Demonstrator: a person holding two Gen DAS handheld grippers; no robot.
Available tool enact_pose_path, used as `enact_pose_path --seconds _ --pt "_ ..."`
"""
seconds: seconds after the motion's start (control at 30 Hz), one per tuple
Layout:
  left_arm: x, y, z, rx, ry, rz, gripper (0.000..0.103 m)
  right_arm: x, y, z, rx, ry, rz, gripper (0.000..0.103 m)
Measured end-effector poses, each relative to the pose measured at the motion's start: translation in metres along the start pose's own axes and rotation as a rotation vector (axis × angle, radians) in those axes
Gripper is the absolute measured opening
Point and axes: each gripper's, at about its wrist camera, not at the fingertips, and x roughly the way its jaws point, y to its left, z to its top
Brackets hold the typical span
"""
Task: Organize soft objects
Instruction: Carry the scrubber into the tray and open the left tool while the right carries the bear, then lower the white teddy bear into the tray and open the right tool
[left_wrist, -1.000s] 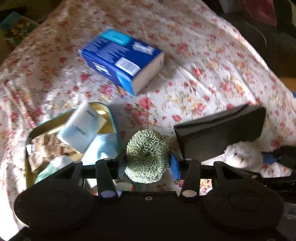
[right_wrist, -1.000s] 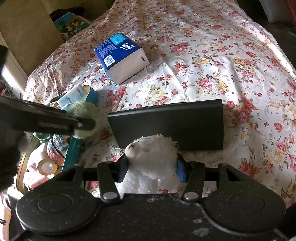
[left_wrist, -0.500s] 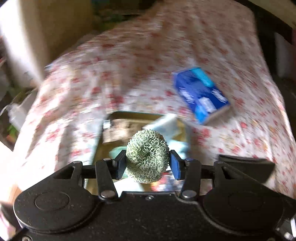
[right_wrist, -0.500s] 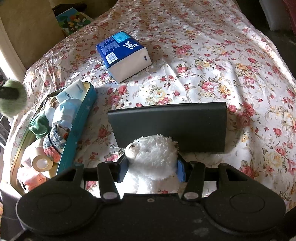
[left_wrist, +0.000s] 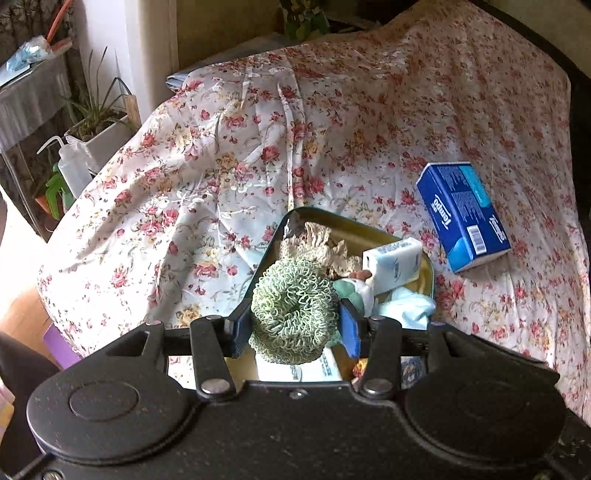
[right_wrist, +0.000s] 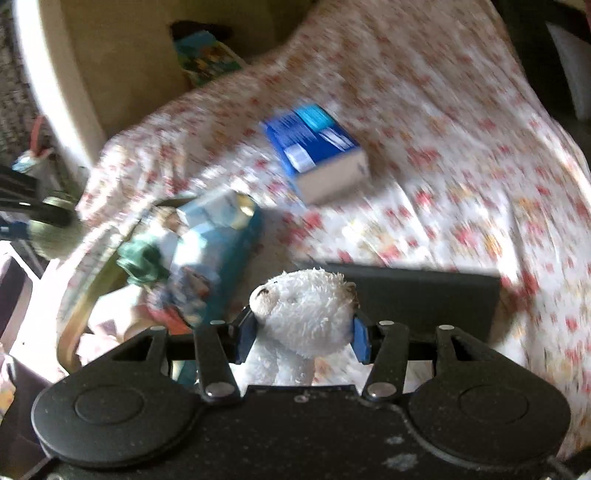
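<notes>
Left wrist view: your left gripper (left_wrist: 294, 324) was clamped on the scrunchie (left_wrist: 294, 310), held above the tin (left_wrist: 424, 258) on the bed (left_wrist: 221, 166). The tin already held a tissue pack (left_wrist: 393, 264), lace and pale cloths, heaped near the rim; dropped there, the scrunchie could have rolled off.

Right wrist view: your right gripper (right_wrist: 303, 334) was clamped on the bear (right_wrist: 306, 314), beside the tin (right_wrist: 236, 236) and in front of a black case (right_wrist: 424, 295). The picture was blurred; a loose squeeze on soft plush could have let it slip.
</notes>
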Motion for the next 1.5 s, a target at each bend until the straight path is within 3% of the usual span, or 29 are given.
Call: enact_pose_path --seconds 0.23,0.47,0.67,0.83,0.9,1.13,1.5 --pt "0.008 -0.003 0.004 -0.012 0.005 0.005 0.048 -0.002 0.041 0.054 -0.109 -0.040 0.092 0.051" --pt "0.025 -0.006 0.011 -0.026 0.022 0.032 0.048 0.012 0.087 0.094 -0.249 -0.020 0.151 0.051" --pt "0.045 -0.008 0.010 -0.005 0.060 0.057 0.049 0.029 0.093 0.082 -0.243 0.004 0.226 0.051" --pt "0.054 -0.010 0.011 -0.002 0.059 0.073 0.053 0.047 0.080 0.063 -0.237 0.069 0.229 0.051" --pt "0.053 -0.011 0.012 -0.009 0.052 0.069 0.063 0.048 0.077 0.062 -0.230 0.071 0.231 0.051" --pt "0.043 -0.012 0.013 -0.039 0.020 0.069 0.067 0.035 0.073 0.063 -0.241 0.018 0.245 0.051" --pt "0.003 -0.004 0.010 -0.039 -0.055 0.134 0.075 0.029 0.087 0.048 -0.312 0.052 0.290 0.051"
